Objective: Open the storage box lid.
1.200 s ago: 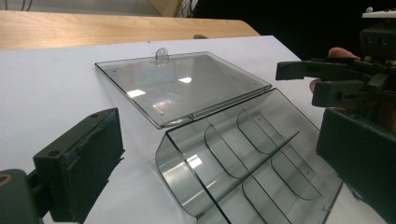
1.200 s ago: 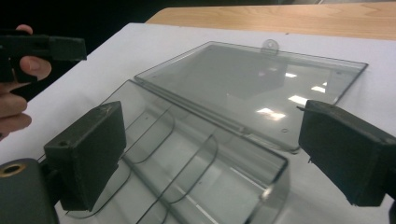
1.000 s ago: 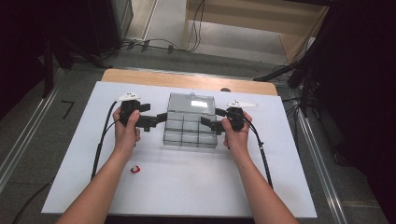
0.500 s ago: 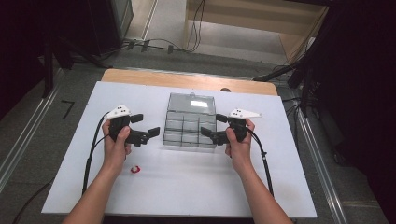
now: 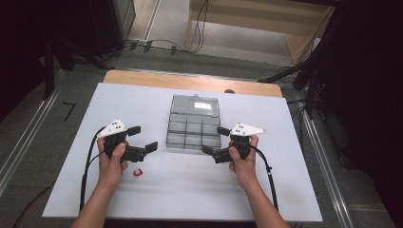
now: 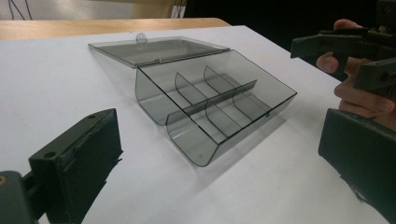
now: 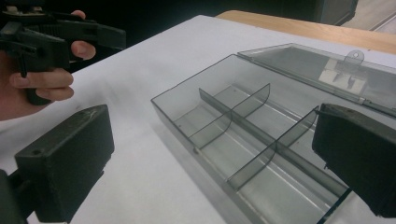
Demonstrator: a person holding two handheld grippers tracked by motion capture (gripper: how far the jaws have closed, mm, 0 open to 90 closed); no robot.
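Smoky grey clear plastic organiser box (image 5: 194, 128) sits mid-table on the white tabletop (image 5: 190, 190), lid (image 5: 196, 103) flipped fully open and lying flat on the far side. Base split by dividers into six compartments, two rows of three; all look empty in my left and right gripper views. Lid has a small hang tab on its far edge and a pale label or glare patch; can't tell which.

My left gripper (image 5: 142, 138) is just left of the box, off its near-left corner, jaws spread wide, holding nothing, not touching the box. My left hand (image 5: 112, 164) wraps the handle, grey three-cornered plate on top, black cable trailing back down the table.

My right gripper (image 5: 215, 140) is at the box's near-right corner, jaws also apart, empty. One jaw tip is right by the box's right wall; contact can't be told. My right hand (image 5: 242, 159) grips its handle.

Small red thing (image 5: 138, 173) lies on the tabletop near my left hand, in front of the box, too small to identify. Wooden strip (image 5: 190, 81) runs along the far table edge.
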